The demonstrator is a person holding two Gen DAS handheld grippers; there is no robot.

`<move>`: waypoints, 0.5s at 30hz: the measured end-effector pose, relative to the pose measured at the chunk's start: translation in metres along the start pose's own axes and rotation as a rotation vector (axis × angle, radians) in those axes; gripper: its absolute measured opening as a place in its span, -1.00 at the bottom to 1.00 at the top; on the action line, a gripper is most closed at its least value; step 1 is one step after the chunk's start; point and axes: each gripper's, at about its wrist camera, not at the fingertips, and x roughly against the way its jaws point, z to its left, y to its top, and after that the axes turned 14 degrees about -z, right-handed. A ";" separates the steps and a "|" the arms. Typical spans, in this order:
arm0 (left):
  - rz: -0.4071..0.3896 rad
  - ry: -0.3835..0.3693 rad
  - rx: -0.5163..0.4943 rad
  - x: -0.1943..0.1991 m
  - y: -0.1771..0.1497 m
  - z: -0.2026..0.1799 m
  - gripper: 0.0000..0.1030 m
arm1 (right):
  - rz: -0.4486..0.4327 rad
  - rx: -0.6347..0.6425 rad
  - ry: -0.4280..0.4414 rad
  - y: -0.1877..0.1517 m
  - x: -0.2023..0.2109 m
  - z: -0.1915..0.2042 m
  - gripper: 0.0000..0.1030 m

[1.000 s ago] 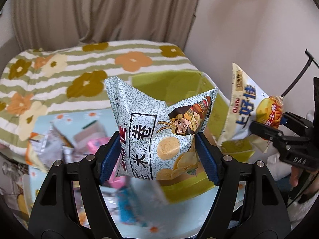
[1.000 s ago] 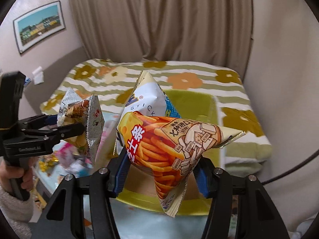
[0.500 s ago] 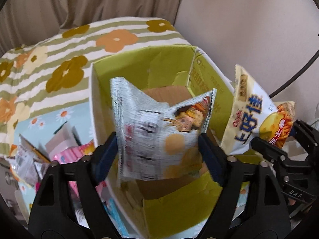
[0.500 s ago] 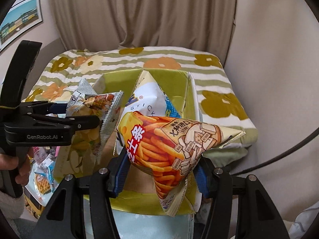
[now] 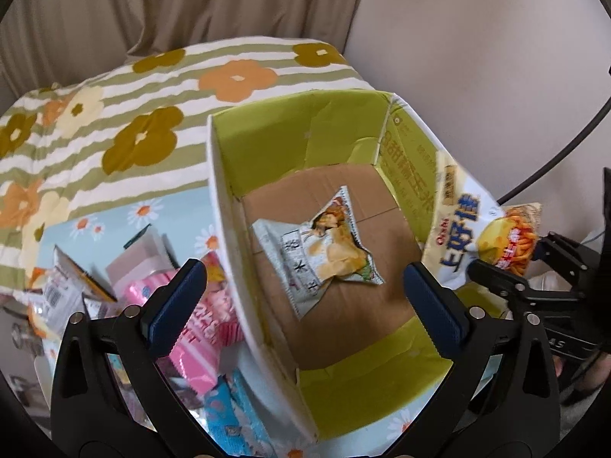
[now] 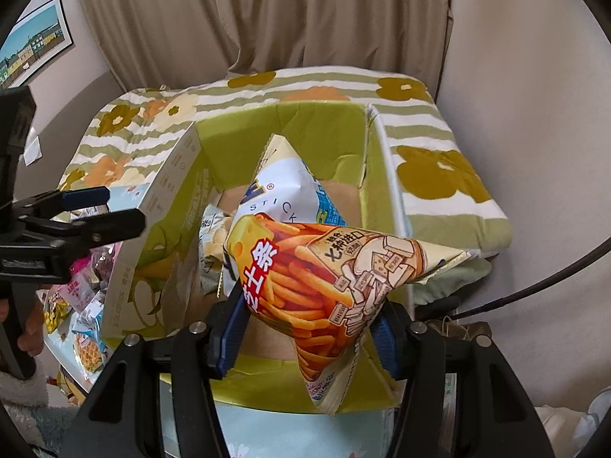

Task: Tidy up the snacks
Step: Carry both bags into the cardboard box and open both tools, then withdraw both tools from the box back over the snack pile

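Observation:
A green cardboard box stands open-topped, its brown floor showing. A grey-white crisp bag lies loose on that floor. My left gripper hovers above it, jaws opening wide, with nothing pressed between the blue pads. From the right wrist view the left gripper sits at the box's left wall, and the grey bag peeks out inside. My right gripper is shut on an orange-and-white fries-stick bag, held over the box's near side. That fries-stick bag and right gripper show at the right.
A pile of pink and blue snack packets lies on a light blue daisy cloth left of the box. Behind is a bed with a striped flower quilt, then curtains and a wall. A hand holds the left gripper's handle.
The left jaws spread apart and the grey crisp bag fell from them onto the box floor. Both grippers moved down over the box; the right kept its hold on the fries-stick bag.

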 end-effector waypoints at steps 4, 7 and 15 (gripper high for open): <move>-0.016 0.009 0.022 0.010 -0.002 0.007 0.98 | 0.006 -0.002 0.023 -0.002 -0.004 0.001 0.06; -0.030 0.015 0.037 0.016 -0.003 0.009 0.98 | 0.011 0.012 0.037 -0.004 -0.006 0.003 0.56; -0.049 0.020 0.080 0.033 -0.012 0.014 0.98 | -0.071 0.100 0.037 -0.013 0.014 0.015 0.98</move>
